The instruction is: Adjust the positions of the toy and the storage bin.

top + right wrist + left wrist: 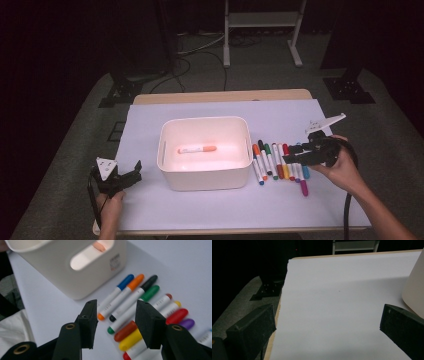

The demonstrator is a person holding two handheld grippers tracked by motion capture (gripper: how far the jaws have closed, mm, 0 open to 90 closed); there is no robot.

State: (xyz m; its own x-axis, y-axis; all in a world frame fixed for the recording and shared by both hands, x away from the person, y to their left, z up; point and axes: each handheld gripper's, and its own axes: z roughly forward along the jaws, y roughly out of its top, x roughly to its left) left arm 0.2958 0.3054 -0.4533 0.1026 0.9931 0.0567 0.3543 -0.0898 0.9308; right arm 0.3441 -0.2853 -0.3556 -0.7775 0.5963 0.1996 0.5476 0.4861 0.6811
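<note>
the right gripper (pixel 290 159) hangs over the row of markers (pixel 280 162) at about 3 o'clock from the bin (pixel 205 177), its jaws partly parted and nothing between them; in the right gripper view the two black jaws straddle the green, black and orange markers below without touching any that i can tell. judging by that, the step in hand is picking the next marker from the row.

going outward, one orange marker (pixel 197 149) already lies alone on the floor of the white bin, near its middle, so the sorting looks barely begun: one in, roughly ten left on the white sheet (pixel 150 200), lying side by side just to the bin's right.

far over at 8 o'clock from the bin, the left gripper (pixel 131 172) rests near the table's edge, jaws spread wide and empty, pointing across bare sheet toward the bin's wall.
</note>
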